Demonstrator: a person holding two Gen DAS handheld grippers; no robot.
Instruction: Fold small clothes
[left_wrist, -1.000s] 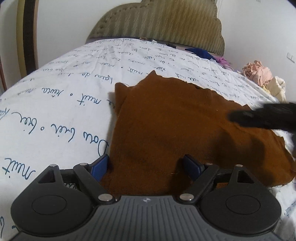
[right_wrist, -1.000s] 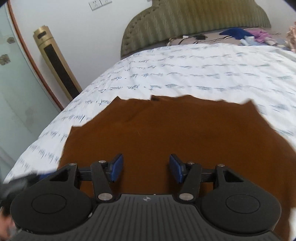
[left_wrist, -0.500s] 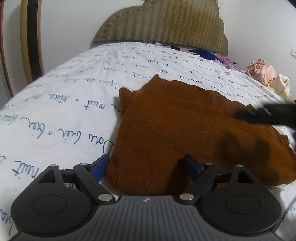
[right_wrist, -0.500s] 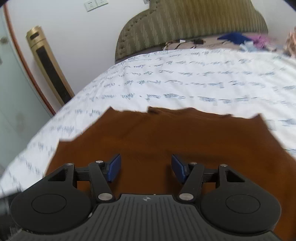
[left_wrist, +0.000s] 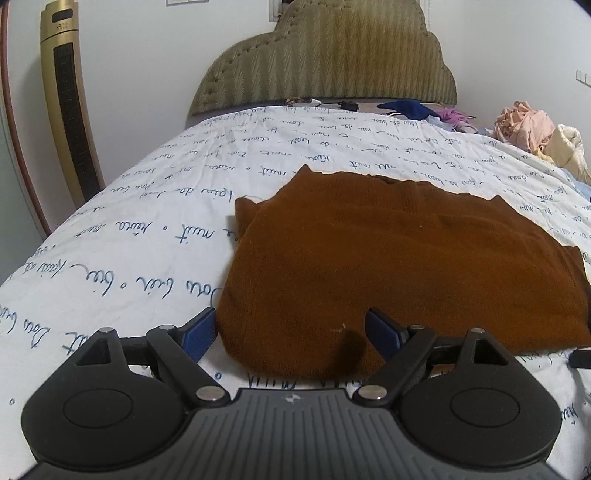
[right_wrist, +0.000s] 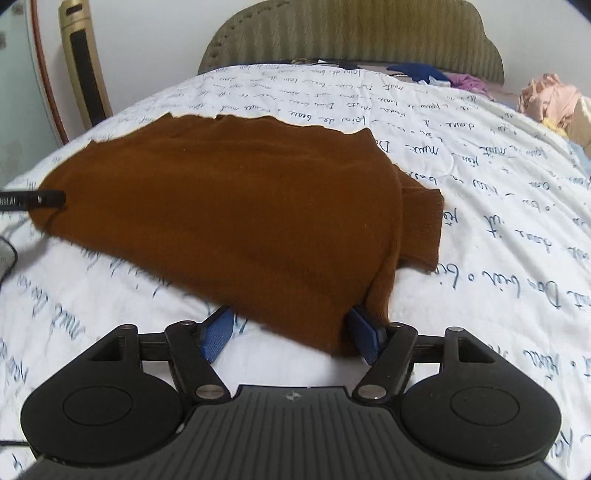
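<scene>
A folded brown knit garment (left_wrist: 406, 266) lies flat on your bed's white cover (left_wrist: 147, 221), which is printed with blue cursive script, in front of an olive padded headboard (left_wrist: 328, 55). Your left gripper (left_wrist: 290, 332) hangs over the garment's near left corner with its 2 blue pads spread wide: the left pad sits over bare cover just beside the cloth's edge, the right pad over the cloth, and neither pinches anything. Your right gripper (right_wrist: 291, 330) is at the garment's near right corner, its jaws opening; the corner of the brown knit (right_wrist: 240, 206) lies between the 2 blue pads, close against the right one, though whether that pad touches it cannot be told, and the left pad stands clear over the cover. A ribbed cuff (right_wrist: 424, 229) sticks out from the fold on the right side. A gold tower fan (left_wrist: 68, 103) stands by the wall at left. Crumpled pink and cream clothes (left_wrist: 532, 129) are heaped at the bed's far right, with blue and purple pieces (left_wrist: 406, 107) near the headboard.
</scene>
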